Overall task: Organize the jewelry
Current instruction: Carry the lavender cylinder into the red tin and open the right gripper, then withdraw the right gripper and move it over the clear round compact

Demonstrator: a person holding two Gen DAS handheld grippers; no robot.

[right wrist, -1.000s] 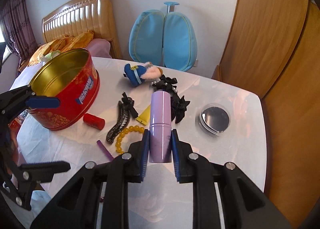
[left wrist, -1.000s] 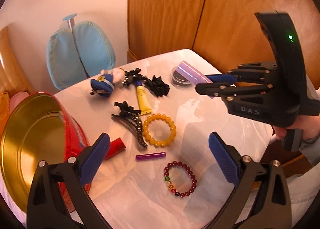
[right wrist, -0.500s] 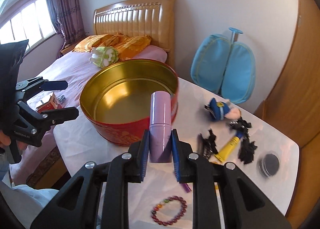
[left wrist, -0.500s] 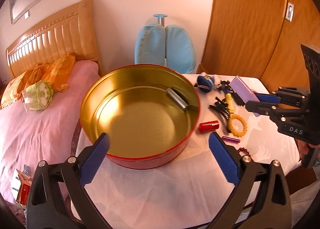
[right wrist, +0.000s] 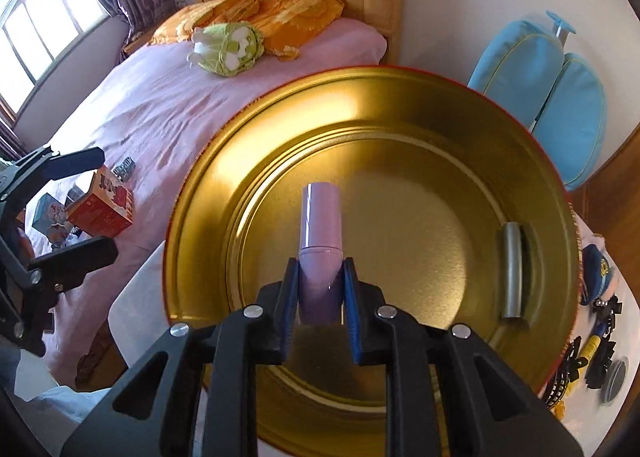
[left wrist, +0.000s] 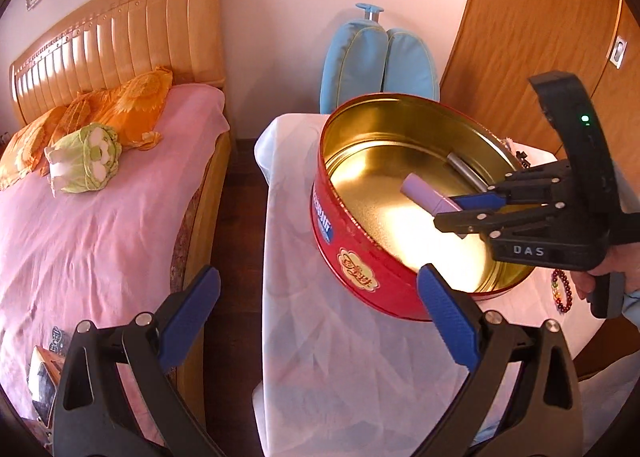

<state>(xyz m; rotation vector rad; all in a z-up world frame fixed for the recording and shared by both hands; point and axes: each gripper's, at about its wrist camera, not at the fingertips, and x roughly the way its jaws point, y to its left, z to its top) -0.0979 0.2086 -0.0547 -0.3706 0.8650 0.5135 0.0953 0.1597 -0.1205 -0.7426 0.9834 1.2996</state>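
A round red tin (left wrist: 352, 253) with a gold inside (right wrist: 420, 217) stands on the white-clothed table. My right gripper (right wrist: 320, 289) is shut on a lilac tube (right wrist: 321, 229) and holds it over the tin's inside; it also shows in the left wrist view (left wrist: 466, 209) with the tube (left wrist: 422, 191). A silver tube (right wrist: 512, 269) lies inside the tin at its right wall. My left gripper (left wrist: 320, 321) is open and empty, near the table's left front edge, apart from the tin.
A bead bracelet (left wrist: 558, 297) lies right of the tin. A blue plush (right wrist: 596, 273), black hair clips (right wrist: 568, 369), a yellow tube (right wrist: 592, 349) and a round compact (right wrist: 616, 381) lie on the table's right. A pink bed (left wrist: 100, 209) stands left. A small red box (right wrist: 102, 209) lies on it.
My right gripper has carried the lilac tube from beside the tin to over its inside. My left gripper has swung left and back, away from the tin.
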